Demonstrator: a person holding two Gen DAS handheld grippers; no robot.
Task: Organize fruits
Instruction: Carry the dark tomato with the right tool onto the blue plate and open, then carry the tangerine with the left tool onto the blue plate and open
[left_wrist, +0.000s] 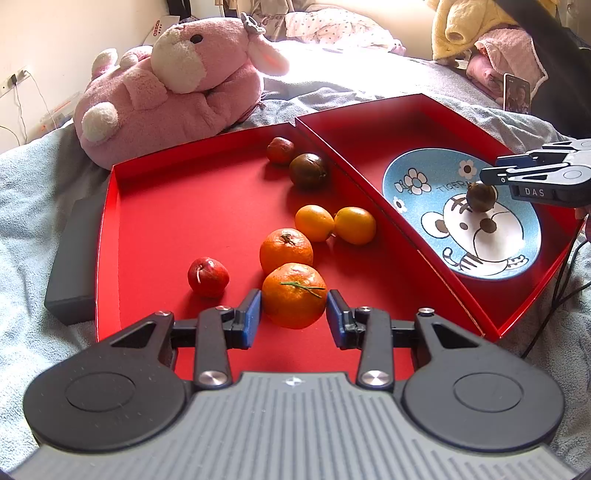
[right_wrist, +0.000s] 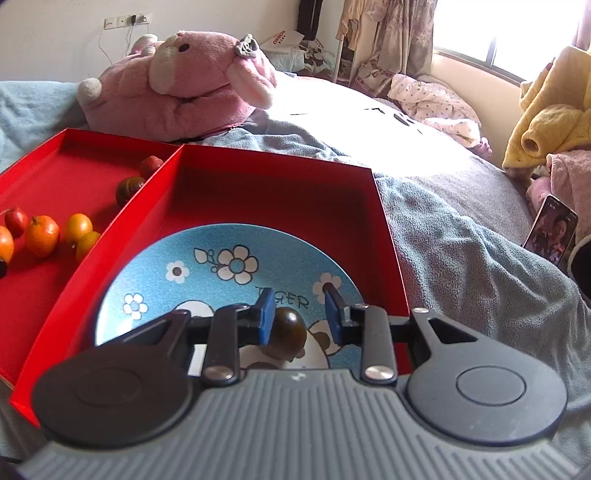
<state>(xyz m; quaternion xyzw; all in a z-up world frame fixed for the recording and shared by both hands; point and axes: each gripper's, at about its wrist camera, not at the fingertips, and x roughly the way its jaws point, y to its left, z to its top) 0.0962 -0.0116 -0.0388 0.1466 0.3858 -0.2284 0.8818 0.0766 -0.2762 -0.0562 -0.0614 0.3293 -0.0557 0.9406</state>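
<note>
Two red trays lie side by side on the bed. The left tray (left_wrist: 147, 221) holds several fruits: two mandarins, two yellow-orange citrus (left_wrist: 334, 223), two red fruits and a dark brown fruit (left_wrist: 307, 171). My left gripper (left_wrist: 294, 308) is open, its blue pads on either side of the nearest mandarin (left_wrist: 294, 295), close to its skin. The right tray (right_wrist: 280, 192) holds a blue cartoon plate (right_wrist: 207, 266). My right gripper (right_wrist: 300, 312) is open over the plate, with a dark brown fruit (right_wrist: 288, 334) resting on the plate between its pads, close to the left one.
A pink plush toy (left_wrist: 166, 92) lies behind the trays. A black box (left_wrist: 70, 266) sits under the left tray's left edge. A phone (right_wrist: 550, 229) stands at the right by yellow and pink clothes (right_wrist: 546, 125). A cable (left_wrist: 554, 295) runs along the right tray.
</note>
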